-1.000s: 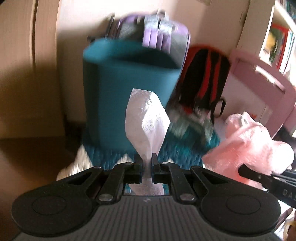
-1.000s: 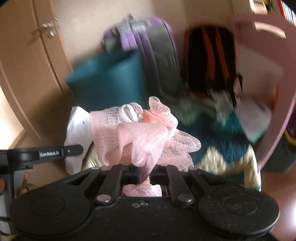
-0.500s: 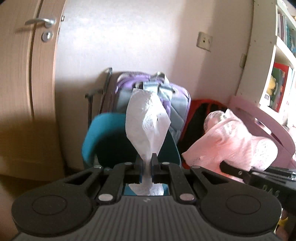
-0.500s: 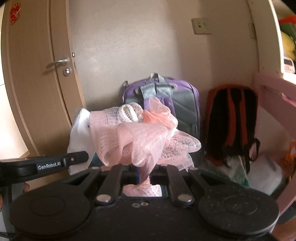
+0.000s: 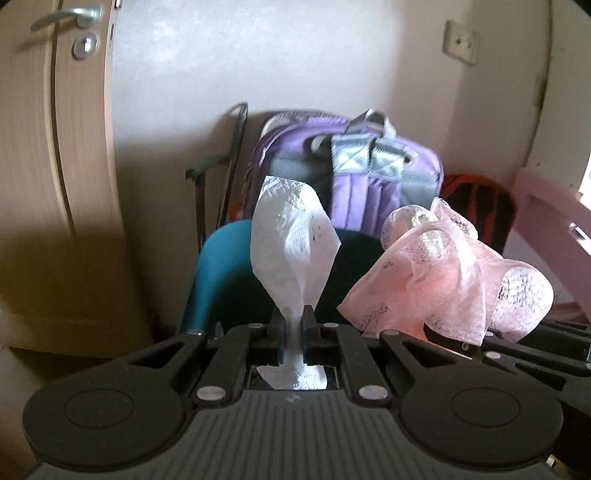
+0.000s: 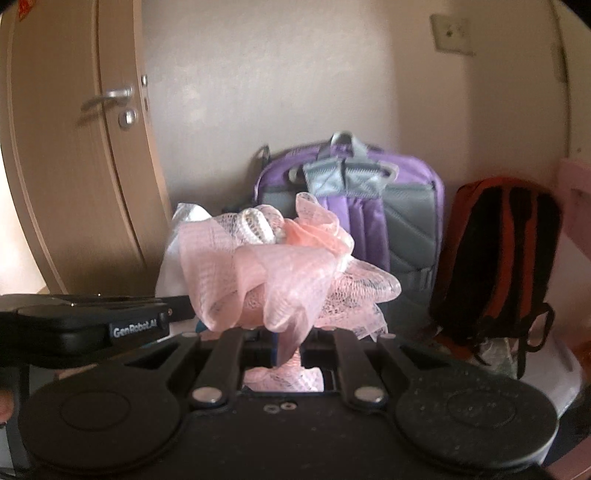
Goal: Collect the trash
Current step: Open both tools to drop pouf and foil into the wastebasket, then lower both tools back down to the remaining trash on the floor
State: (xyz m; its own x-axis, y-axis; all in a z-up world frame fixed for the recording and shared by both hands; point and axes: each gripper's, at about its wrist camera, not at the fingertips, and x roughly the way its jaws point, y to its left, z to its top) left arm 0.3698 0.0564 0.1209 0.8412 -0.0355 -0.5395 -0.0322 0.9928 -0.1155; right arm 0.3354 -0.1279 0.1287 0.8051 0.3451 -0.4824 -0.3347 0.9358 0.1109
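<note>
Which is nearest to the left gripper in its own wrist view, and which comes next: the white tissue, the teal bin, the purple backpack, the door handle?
1. White tissue: pinched in the left gripper.
2. Teal bin: just behind, below.
3. Purple backpack: behind the bin, by the wall.
4. Door handle: far upper left.

The floor (image 5: 92, 354) is visible only as a shadowed strip at the foot of the wooden door. Standing on it against the wall are a purple backpack (image 6: 399, 221) and, just beside it on the right, an orange-and-black backpack (image 6: 498, 258). A teal bin (image 5: 225, 273) stands in front of the purple backpack; its base is hidden.
</note>
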